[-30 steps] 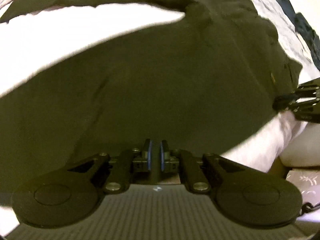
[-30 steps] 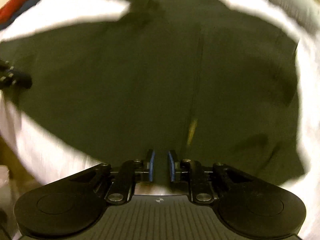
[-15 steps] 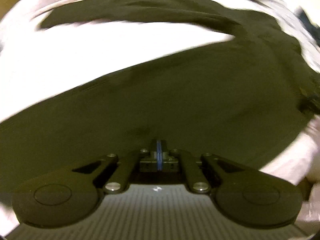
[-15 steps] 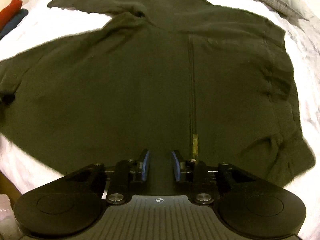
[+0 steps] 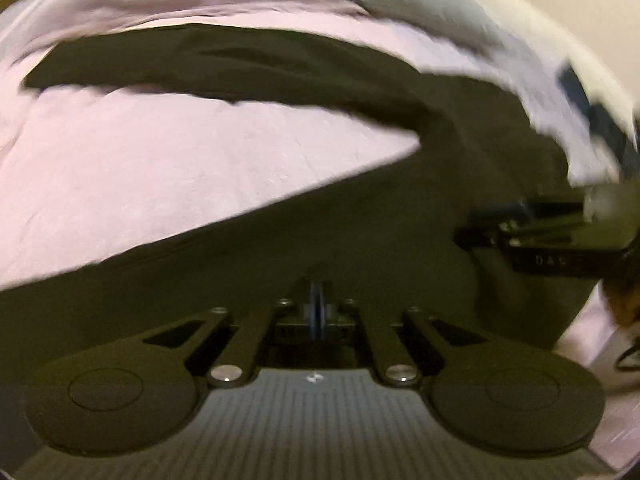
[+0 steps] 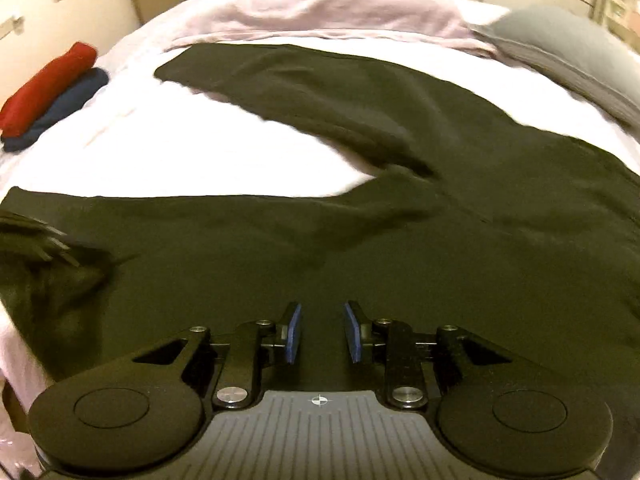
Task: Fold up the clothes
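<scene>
White bedding (image 6: 208,160) covers a bed, with a pale pink blanket (image 6: 340,12) bunched along the far edge and a grey pillow (image 6: 560,52) at 2 o'clock in the right wrist view. Dark olive trousers (image 6: 400,240) lie spread flat across the sheet, filling the near half of that view; one leg runs away toward 11 o'clock, the other stretches out toward 9 o'clock. At 10 o'clock, well apart from the trousers, a rolled red garment (image 6: 48,84) rests against a rolled navy garment (image 6: 68,108).

The right gripper (image 6: 322,330) hangs over the trousers with its blue pads apart and only flat fabric showing in the gap, nothing pinched. The left gripper (image 5: 317,312) has its pads pressed together; dark cloth lies right at the tips, but whether any of it is caught between them cannot be told. In the left wrist view the right gripper (image 5: 480,236) shows at 3 o'clock, over the same cloth, blurred
</scene>
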`<state>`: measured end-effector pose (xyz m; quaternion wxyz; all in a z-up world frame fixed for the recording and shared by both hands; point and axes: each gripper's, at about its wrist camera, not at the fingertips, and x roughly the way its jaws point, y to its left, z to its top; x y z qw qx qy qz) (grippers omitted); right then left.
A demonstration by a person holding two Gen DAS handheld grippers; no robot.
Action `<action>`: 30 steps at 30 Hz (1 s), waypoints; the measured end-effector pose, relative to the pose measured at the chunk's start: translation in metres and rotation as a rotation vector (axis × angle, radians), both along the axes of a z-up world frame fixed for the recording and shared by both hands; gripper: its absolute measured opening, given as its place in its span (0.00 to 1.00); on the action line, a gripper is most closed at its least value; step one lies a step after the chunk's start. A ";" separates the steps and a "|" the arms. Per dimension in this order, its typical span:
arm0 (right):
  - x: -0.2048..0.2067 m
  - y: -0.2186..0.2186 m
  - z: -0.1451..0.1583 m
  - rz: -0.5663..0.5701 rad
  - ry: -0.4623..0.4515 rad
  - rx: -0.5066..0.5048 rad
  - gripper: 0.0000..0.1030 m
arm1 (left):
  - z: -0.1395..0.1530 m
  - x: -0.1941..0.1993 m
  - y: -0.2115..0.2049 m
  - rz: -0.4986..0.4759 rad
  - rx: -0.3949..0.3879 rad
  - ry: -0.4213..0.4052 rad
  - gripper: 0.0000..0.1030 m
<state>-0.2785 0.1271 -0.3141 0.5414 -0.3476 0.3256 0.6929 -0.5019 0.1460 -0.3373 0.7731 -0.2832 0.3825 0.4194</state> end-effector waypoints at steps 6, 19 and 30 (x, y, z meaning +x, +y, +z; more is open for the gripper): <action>0.040 -0.017 -0.009 -0.138 -0.074 -0.031 0.27 | 0.009 -0.106 0.020 0.269 0.113 0.108 0.02; 0.069 -0.069 0.023 -0.446 0.018 -0.286 0.28 | 0.058 -0.175 -0.013 0.453 -0.213 0.409 0.11; 0.020 -0.088 0.106 -0.535 0.065 -0.289 0.53 | 0.160 -0.135 -0.026 0.325 -0.177 0.326 0.28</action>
